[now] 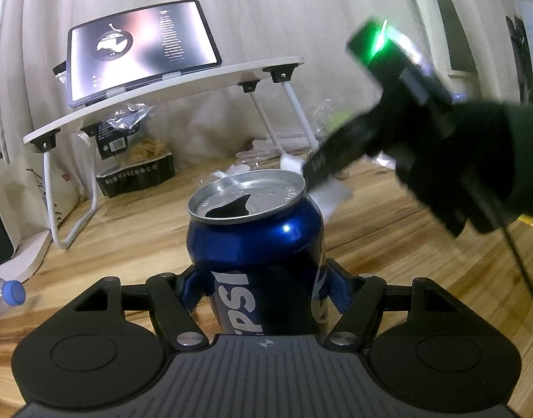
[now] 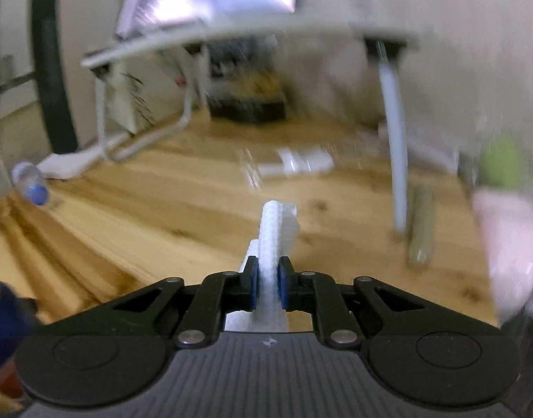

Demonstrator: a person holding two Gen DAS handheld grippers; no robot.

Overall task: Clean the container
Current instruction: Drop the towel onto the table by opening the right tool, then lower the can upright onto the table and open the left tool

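Observation:
My left gripper (image 1: 263, 289) is shut on a blue Pepsi can (image 1: 256, 244), held upright above the wooden table (image 1: 127, 237), its opened silver top facing up. My right gripper (image 2: 266, 284) is shut on a folded white paper towel (image 2: 276, 230). In the left wrist view the right gripper (image 1: 322, 170) comes in blurred from the right, held by a dark-gloved hand, with the towel (image 1: 330, 196) beside the can's upper right rim. The can shows only as a blue blur at the lower left edge of the right wrist view (image 2: 1, 327).
A white folding lap desk (image 1: 161, 87) with a tablet (image 1: 137, 52) stands at the back. A dark snack bag (image 1: 137, 174) lies under it. A plastic bottle with a blue cap (image 1: 8, 292) lies at the left. White scraps (image 2: 301, 163) lie mid-table.

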